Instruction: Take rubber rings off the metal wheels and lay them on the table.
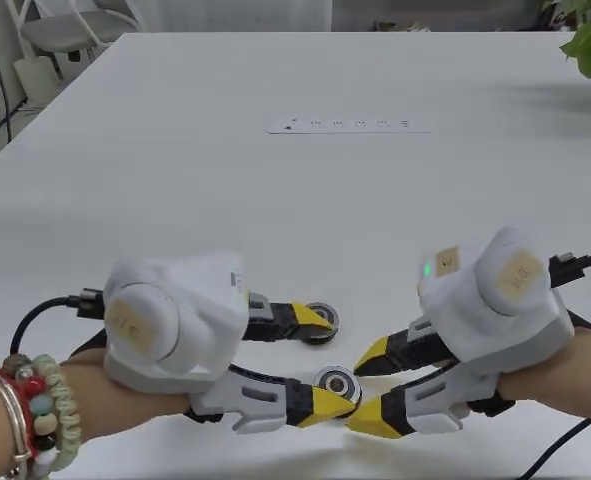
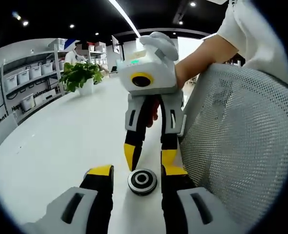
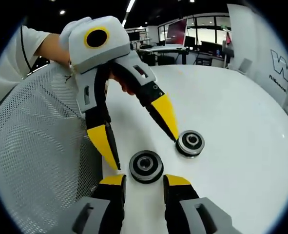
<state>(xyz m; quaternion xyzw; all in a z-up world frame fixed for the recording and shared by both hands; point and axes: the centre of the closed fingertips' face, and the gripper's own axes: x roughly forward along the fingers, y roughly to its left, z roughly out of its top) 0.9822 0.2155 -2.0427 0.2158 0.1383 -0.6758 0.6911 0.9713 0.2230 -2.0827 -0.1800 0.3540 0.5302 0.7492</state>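
Flanking one wheel (image 1: 336, 384) — both hand-held grippers (image 1: 333, 360) (image 1: 358, 392), agape

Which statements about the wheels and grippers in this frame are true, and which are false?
1. The near wheel lies on the table between the open jaws of the left gripper. True.
2. The right gripper is shut on a rubber ring. False: its jaws stand open, grasping nothing.
3. The two wheels are stacked. False: the far wheel lies apart, beside the near one.
4. A power strip lies farther back on the table. True.
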